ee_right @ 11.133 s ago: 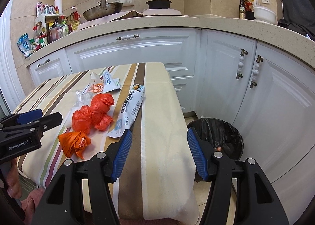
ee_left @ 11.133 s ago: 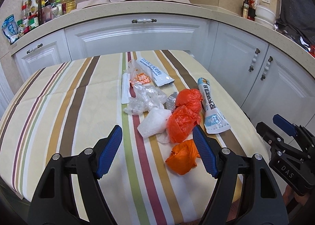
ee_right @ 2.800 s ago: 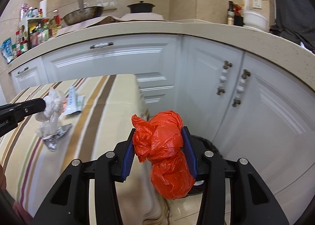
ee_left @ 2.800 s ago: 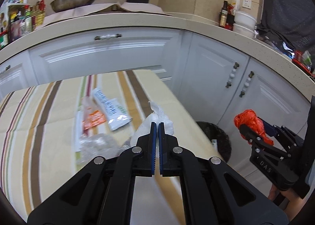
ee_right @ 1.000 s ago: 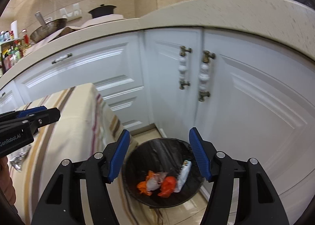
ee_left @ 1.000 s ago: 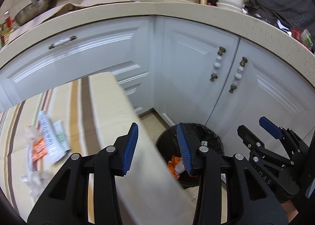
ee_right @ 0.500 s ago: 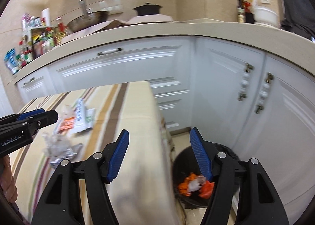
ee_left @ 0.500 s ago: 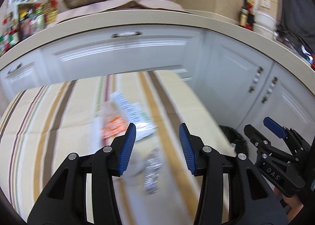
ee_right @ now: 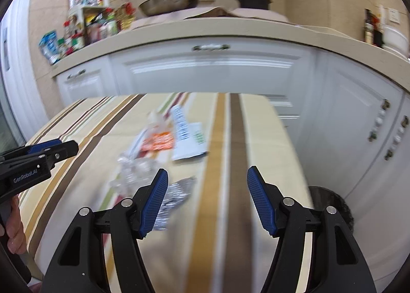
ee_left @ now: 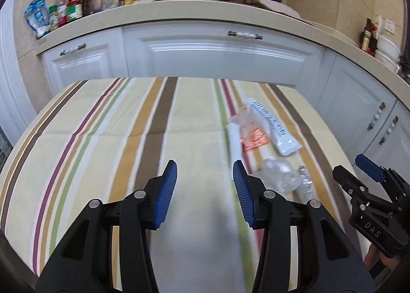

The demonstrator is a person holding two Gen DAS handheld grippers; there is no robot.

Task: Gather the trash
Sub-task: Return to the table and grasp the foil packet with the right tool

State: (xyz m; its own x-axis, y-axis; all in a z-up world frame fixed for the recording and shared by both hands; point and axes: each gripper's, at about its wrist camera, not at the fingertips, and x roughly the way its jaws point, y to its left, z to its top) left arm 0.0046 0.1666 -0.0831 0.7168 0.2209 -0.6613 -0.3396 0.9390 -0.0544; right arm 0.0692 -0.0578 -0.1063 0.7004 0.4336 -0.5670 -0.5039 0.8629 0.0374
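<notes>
Trash lies on the striped tablecloth (ee_left: 102,144): a white and blue wrapper (ee_left: 275,129), an orange and white packet (ee_left: 253,138), a crumpled clear plastic bag (ee_left: 278,175) and a silver foil wrapper (ee_left: 305,185). My left gripper (ee_left: 203,185) is open and empty above the cloth, left of the clear bag. My right gripper (ee_right: 206,195) is open and empty over the table's right side, with the foil wrapper (ee_right: 173,198) by its left finger. The white wrapper (ee_right: 185,136), orange packet (ee_right: 157,143) and clear bag (ee_right: 135,167) lie ahead of it.
A black trash bin (ee_right: 330,203) stands on the floor right of the table, below white cabinets (ee_right: 358,126). The counter (ee_left: 205,16) behind holds bottles, a pan and a pot. The right gripper shows at the right edge of the left wrist view (ee_left: 369,175).
Both grippers have swung from over the bin back to the table. The orange bags and white wad that they held earlier are in the bin. Both are open and empty.
</notes>
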